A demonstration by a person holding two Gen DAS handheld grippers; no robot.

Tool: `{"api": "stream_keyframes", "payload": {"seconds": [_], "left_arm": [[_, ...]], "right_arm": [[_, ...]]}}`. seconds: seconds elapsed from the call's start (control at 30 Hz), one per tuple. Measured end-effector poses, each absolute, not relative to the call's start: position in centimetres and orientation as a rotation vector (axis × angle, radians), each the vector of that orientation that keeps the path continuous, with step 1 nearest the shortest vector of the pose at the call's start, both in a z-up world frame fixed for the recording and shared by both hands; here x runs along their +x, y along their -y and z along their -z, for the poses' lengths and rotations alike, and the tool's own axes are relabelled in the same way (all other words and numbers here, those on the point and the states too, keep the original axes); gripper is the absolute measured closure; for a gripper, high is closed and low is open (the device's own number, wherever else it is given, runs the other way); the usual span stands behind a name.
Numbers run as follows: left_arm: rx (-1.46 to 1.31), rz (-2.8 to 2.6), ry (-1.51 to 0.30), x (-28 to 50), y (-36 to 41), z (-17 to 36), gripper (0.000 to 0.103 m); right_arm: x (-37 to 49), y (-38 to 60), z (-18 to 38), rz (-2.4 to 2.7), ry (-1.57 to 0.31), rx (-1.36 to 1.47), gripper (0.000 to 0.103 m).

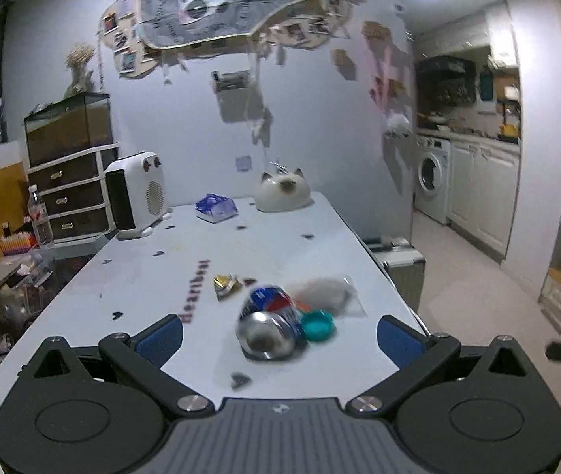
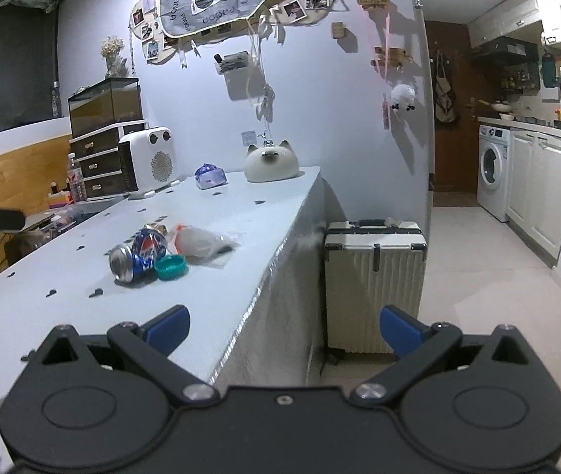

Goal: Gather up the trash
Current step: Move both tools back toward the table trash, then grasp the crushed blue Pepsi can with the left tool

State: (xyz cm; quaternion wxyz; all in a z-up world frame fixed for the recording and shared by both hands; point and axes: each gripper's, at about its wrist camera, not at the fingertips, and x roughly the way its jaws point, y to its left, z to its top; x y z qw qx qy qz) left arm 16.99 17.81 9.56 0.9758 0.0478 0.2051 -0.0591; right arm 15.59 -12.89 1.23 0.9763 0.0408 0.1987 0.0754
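Dim bluish room, ceiling-light glare, blurred left view, fisheye-bent edges

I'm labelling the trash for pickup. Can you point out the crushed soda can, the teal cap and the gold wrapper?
crushed soda can (image 1: 268,326): left wrist view, on its silver end.
teal cap (image 2: 170,266): right wrist view, on its open inside.
gold wrapper (image 1: 226,284): left wrist view, on the crumpled foil's middle.

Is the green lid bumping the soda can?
Touching. In the right wrist view the green lid sits right against the can, no table showing between them.
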Motion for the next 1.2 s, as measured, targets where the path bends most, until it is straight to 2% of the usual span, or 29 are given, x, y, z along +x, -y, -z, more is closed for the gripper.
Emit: {"api": "stream_keyframes", "payload": {"seconds": [0.27, 0.53, 0.9, 1.07, 1.2], "left_arm": [[-0.048, 0.079, -0.457, 26.1, -20.1, -7.7, 0.0], [-0.123, 0.076, -0.564, 33.0, -20.2, -2.4, 0.0], [-0.205, 0.043, -0.651, 36.9, -23.4, 1.0, 0.0], [-0.189, 0.095, -0.675, 36.6, -23.6, 1.3, 0.0], [-0.112, 0.089, -0.675, 34.7, -23.7, 1.6, 0.0]], "right_arm": [[18.9, 9.4, -6.2, -0.19, -0.326, 0.003, 0.0], [24.1, 7.2, -9.7, -0.228, -0.299, 0.068, 0.0], [33.5, 3.0, -3.5, -0.254, -0.504, 0.161, 0.0], [36.6, 1.1, -1.1, -0.25, -0.58, 0.202, 0.011], [37.7, 0.3, 0.0, -0.245, -0.61, 0.213, 0.012]]}}
